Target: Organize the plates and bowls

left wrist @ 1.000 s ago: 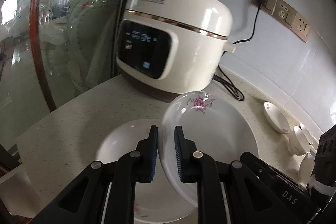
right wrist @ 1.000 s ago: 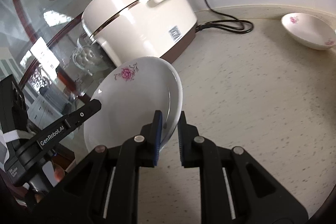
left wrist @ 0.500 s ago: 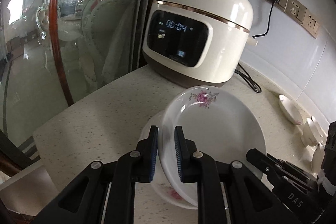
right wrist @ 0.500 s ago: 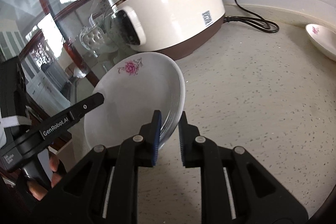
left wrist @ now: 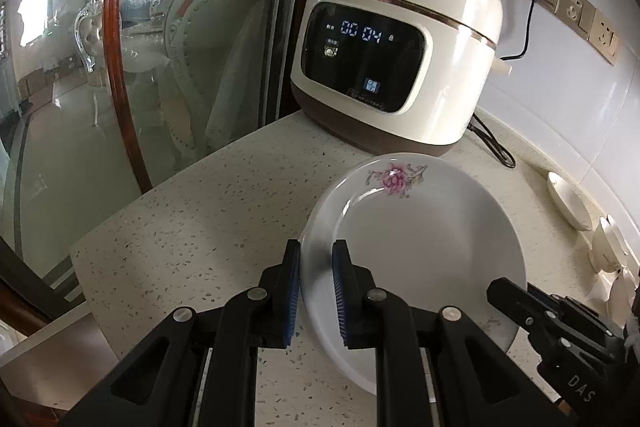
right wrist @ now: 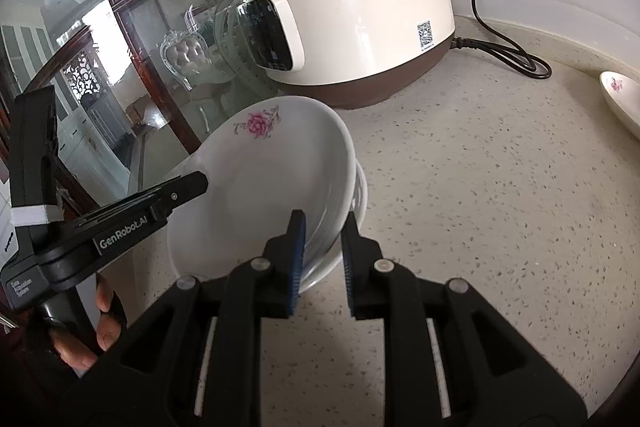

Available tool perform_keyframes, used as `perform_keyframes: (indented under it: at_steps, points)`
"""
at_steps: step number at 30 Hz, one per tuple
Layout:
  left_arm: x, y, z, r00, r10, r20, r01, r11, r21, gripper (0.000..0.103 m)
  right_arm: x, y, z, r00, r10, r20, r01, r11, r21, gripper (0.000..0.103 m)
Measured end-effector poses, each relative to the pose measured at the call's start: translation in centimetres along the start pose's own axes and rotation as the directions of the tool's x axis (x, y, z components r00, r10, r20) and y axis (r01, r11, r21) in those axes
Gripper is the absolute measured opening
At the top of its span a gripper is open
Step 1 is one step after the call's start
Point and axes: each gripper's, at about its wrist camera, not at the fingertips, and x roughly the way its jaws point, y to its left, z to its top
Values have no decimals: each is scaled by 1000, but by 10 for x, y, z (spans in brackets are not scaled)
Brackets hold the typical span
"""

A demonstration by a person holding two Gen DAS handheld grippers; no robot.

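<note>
Behind the plate point(left wrist: 420, 243), rice cooker point(left wrist: 396, 55) and cord point(left wrist: 492, 143).

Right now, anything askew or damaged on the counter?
The flowered plate is tilted over the plate beneath, not nested flat; the left gripper clamps its rim. Nothing looks chipped or spilled.

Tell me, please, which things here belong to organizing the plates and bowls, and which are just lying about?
Part of the job:
- flowered plate
- plate under it
- shallow dish by the wall
- small white crockery at the right edge

Just lying about:
- rice cooker
- power cord
- wall sockets
- glass partition
</note>
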Motion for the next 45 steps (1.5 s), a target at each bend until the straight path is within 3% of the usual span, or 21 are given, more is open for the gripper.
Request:
perform_keyframes:
  at_steps: [4,17,24,26,28,30,33,36,41,45]
  points:
    - [-4,-5,-1,1000,4,26,-4,1000,29,16,0,1,0,1000,4,-4,-4,1000,-8,31]
    - [-9,-12,0,999,15,44,-18,998,57,18,2,1,0,1000,-13,-20,12,1000,-20,31]
    - [-11,-11,0,999,21,46,-24,998,59,19,-8,8,1,999,-17,36,20,997,-75,34]
    - [-11,-12,0,999,21,48,-24,998,60,26,-13,6,2,998,-35,60,39,996,-75,35]
    - [-12,-13,1,999,12,49,-14,999,49,64,-17,-2,5,996,-46,75,50,998,-42,35]
    - [-16,-15,1,998,-7,63,5,1000,30,78,-19,-11,6,995,-52,82,53,999,-5,36]
    - [-24,-36,4,994,-61,95,55,996,65,82,-21,-23,9,992,-89,85,86,996,37,41]
    - [-27,-63,8,985,-145,96,134,984,114,85,-26,-36,12,978,-183,99,177,982,63,55]
    - [-24,-119,26,958,-279,67,268,953,140,88,-41,-77,18,944,-311,106,293,943,159,58]
    - [-8,-168,48,935,-351,44,345,933,102,91,-47,-124,18,916,-395,70,363,889,278,59]
